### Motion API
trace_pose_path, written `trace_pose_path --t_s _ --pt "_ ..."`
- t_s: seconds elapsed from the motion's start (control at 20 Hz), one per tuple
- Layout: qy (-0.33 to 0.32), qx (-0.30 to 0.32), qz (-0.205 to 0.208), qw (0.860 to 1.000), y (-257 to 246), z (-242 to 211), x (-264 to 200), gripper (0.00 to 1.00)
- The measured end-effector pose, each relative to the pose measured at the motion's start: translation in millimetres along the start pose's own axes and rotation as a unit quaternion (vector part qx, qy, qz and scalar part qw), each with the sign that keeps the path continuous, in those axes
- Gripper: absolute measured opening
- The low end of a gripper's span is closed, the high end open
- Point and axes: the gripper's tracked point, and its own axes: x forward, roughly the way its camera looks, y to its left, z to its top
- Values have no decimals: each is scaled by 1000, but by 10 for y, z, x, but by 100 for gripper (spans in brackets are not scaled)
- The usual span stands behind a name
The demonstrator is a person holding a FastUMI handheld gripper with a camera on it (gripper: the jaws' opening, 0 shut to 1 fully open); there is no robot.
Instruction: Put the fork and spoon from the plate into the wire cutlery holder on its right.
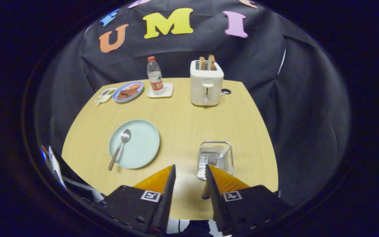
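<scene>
Spoon [119, 148] sits on the plate [143, 151], ahead-left of the fingers. Gripper [190, 172] is spread wide, holding nothing. Fork [213, 160] lies in the wire holder [231, 158] just past the right finger. Bottle [155, 76] label is unreadable.

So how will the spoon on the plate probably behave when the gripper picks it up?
The spoon looks rigid, with a metal bowl and a thin wooden-looking handle, so it should not bend. The handle overhangs the rim of the plate, which probably gives room to pinch it. Its heavier bowl may tip down if held far back. The gripper is open, well short of it.
</scene>
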Motion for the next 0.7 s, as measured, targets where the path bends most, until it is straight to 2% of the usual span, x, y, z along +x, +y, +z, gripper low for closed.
trace_pose_path --t_s 0.25,0.45,0.7 --pt "-3 -18 28 999 701 31 174 98" --pt "30 -26 50 998 1239 -98 380 98" --pt "65 -17 58 996 1729 -257 648 97"
